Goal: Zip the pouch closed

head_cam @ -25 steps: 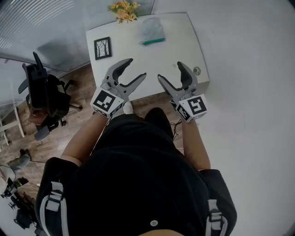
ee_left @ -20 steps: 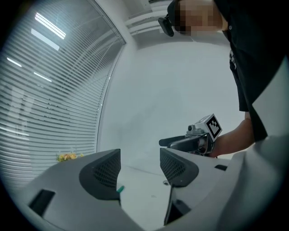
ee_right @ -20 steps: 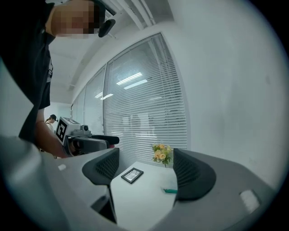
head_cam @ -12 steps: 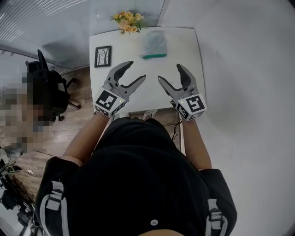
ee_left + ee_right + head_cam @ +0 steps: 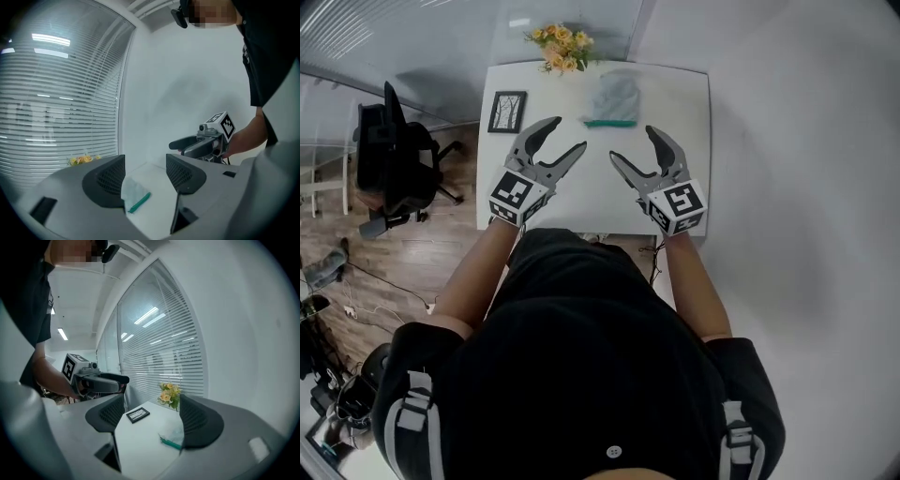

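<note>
A pale translucent pouch [image 5: 612, 97] with a green zip edge lies flat near the far side of the white table [image 5: 684, 141]. It also shows between the jaws in the left gripper view as the pouch [image 5: 135, 191], and low down as the pouch [image 5: 174, 438] in the right gripper view. My left gripper [image 5: 564, 138] hovers open over the table's near left part, short of the pouch. My right gripper [image 5: 637, 150] hovers open over the near right part. Neither touches anything.
A small black picture frame [image 5: 507, 110] lies at the table's far left, and yellow flowers [image 5: 558, 44] stand at the far edge. A black office chair [image 5: 394, 155] stands on the wooden floor to the left. Window blinds [image 5: 161, 341] run behind the table, and a white wall stands on the right.
The person has stepped closer to the table, so the table and pouch now sit nearer under both grippers. Both grippers stay open and side by side.
</note>
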Demonstrator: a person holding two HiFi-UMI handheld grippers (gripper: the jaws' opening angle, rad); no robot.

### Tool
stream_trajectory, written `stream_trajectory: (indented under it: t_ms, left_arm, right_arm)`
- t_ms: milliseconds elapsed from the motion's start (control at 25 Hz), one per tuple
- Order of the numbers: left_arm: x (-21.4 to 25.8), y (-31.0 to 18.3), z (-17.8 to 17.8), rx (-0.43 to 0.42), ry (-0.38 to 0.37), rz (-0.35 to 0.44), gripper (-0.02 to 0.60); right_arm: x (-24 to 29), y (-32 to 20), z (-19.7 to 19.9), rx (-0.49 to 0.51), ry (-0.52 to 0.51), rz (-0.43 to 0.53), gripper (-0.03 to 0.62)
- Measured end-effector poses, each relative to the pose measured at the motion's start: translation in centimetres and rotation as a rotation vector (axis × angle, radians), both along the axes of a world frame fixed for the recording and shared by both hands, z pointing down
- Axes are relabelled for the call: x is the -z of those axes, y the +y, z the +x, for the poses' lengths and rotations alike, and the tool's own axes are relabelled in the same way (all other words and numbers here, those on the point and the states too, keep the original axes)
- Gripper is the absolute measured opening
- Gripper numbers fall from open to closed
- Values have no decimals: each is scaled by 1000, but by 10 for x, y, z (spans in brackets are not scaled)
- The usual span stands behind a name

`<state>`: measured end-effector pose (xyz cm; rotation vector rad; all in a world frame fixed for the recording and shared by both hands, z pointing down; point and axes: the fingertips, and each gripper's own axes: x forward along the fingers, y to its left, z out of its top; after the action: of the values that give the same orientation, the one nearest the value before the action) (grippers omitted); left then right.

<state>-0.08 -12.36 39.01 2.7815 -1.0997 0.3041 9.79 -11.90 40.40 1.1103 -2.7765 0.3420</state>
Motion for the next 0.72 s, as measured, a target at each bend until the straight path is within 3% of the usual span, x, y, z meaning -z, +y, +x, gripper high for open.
stream_trajectory:
  t_ms: [440,720]
  left_arm:
    - [-91,-48,-17,-12,-187,-129,259]
    - [-168,-70,-23,-125,-360,-197,259]
  right_arm:
    - [-68,-46,-13,36,53,-116,371]
    - [-113,-67,-24,19,95,-192,371]
